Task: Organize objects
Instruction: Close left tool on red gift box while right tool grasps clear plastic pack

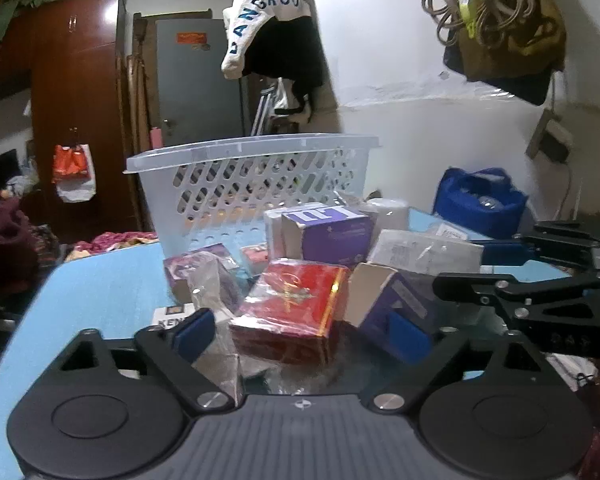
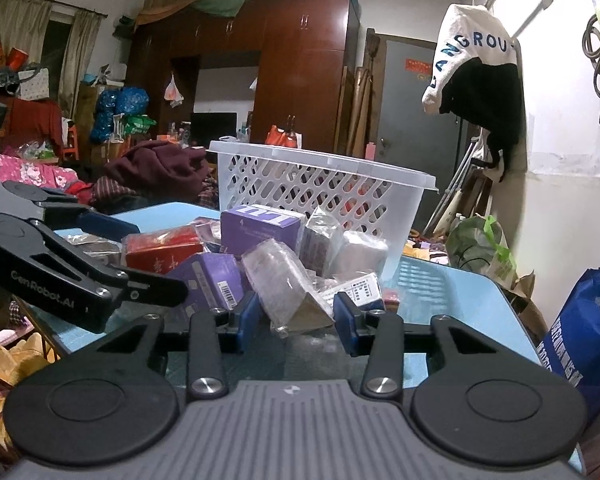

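Red box (image 1: 296, 304) dead ahead between my spread left fingers (image 1: 306, 330); right fingers (image 2: 296, 318) also spread, bracketing a clear-wrapped packet (image 2: 284, 280).

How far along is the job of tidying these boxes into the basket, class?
Barely begun. Done: little visible inside the white basket. In hand: nothing; the left hand-held gripper is open around the red box, the right hand-held gripper open around a clear-wrapped packet. Left: the whole pile, including the purple box.

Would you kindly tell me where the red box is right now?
In the left wrist view the red box lies centred between the open left gripper fingers, in front of the white basket.
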